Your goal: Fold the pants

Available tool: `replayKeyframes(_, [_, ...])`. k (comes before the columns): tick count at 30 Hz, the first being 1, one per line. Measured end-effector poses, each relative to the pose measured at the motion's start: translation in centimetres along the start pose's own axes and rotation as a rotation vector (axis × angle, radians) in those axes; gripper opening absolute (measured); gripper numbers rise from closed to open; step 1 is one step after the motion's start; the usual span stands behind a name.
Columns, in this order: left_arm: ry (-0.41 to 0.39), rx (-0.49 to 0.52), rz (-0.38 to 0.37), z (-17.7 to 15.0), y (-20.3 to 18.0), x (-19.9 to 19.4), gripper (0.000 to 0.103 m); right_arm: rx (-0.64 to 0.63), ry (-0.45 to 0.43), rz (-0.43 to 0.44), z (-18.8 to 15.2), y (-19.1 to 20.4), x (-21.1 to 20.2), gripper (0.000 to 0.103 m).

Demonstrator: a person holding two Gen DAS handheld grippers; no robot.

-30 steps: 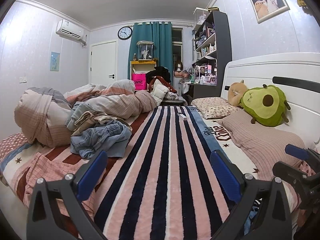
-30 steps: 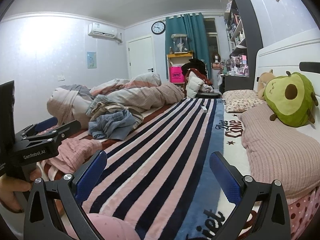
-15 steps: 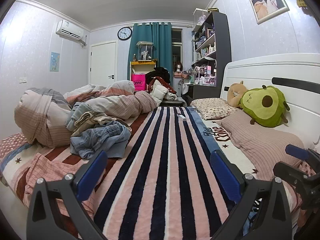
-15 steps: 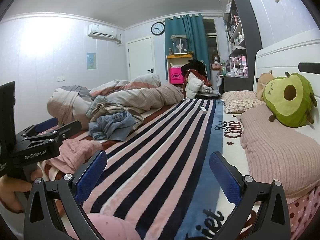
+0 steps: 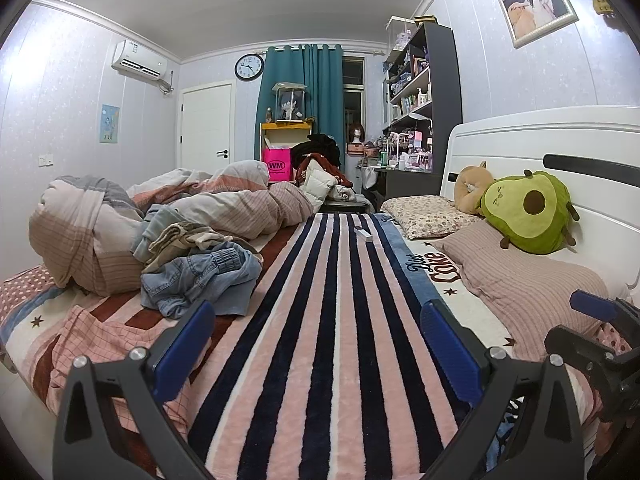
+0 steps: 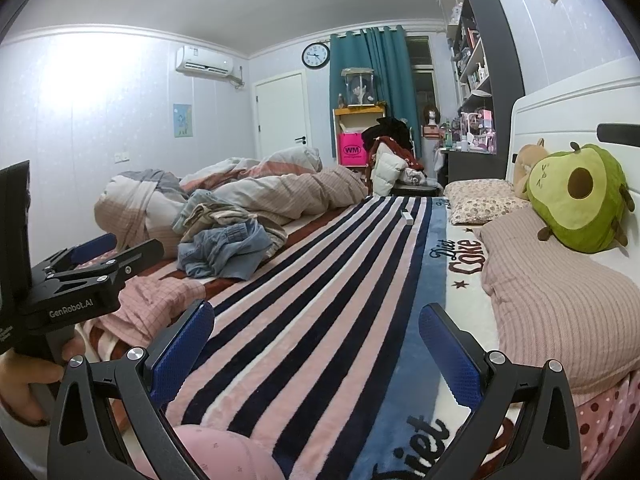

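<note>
Judging from the untouched heap of jeans [image 5: 200, 280] on the bed [image 5: 332, 340], you have folded nothing yet: your left tool [image 5: 316, 344] and right tool [image 6: 316, 344] both hang spread and empty.

We see only part of the jeans [image 5: 200, 276]: they lie crumpled in a heap, so legs and waistband cannot be sorted out, and the garments under them [image 5: 180, 236] are mostly covered. The rumpled duvet [image 5: 224, 204] hides the far left side of the bed. In the left wrist view the right tongs [image 5: 600, 336] are cut by the right edge, so we cannot judge their gap there. In the right wrist view the hand [image 6: 28, 376] holding the left tongs [image 6: 100, 252] is cropped at the frame's edge. The small white object [image 5: 363, 233] on the striped blanket [image 5: 320, 340] is too small to name. The shelf items [image 5: 412, 96] blur together. A pink rounded shape [image 6: 224, 452] at the bottom edge is cut off and unidentifiable.
</note>
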State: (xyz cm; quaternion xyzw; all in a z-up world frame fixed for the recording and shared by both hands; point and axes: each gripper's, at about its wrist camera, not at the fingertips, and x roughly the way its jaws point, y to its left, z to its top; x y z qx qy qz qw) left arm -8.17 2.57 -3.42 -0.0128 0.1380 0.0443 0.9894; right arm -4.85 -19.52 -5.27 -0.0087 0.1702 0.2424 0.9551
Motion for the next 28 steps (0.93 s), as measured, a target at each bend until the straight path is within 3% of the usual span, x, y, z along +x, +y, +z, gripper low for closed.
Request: replayKeyframes(28, [0.016, 0.003, -0.021, -0.13, -0.99, -0.07, 0.102, 0.005, 0.008, -0.012, -0.54, -0.09, -0.36, 0.102])
